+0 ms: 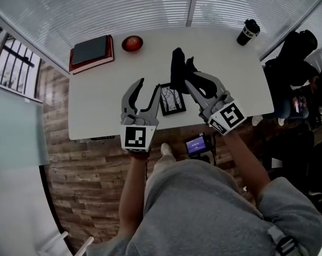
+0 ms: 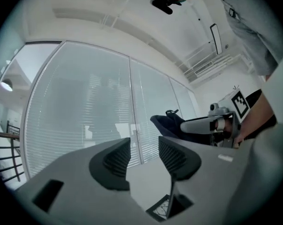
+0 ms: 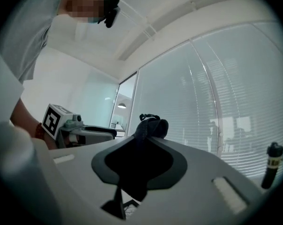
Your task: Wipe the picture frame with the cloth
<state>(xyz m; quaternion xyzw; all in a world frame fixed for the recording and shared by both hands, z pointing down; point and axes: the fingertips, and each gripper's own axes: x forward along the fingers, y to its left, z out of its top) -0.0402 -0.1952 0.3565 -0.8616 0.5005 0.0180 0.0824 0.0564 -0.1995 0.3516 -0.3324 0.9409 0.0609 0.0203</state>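
Note:
The black picture frame (image 1: 172, 99) with a tree print sits on the white table (image 1: 96, 100) near its front edge. My left gripper (image 1: 149, 84) hovers just left of the frame, its jaws apart with nothing between the pads. In the left gripper view the frame (image 2: 162, 209) shows below the open left gripper (image 2: 143, 156). My right gripper (image 1: 188, 79) is shut on the dark cloth (image 1: 178, 68), which sticks up past the fingertips above the frame's far edge. The cloth (image 3: 148, 128) fills the closed jaws in the right gripper view.
A red-covered book (image 1: 91, 53) and a red bowl (image 1: 132, 43) lie at the table's far left. A black tumbler (image 1: 248, 32) stands at the far right corner. A seated person (image 1: 297, 73) is beyond the right end. Blinds cover the windows behind the table.

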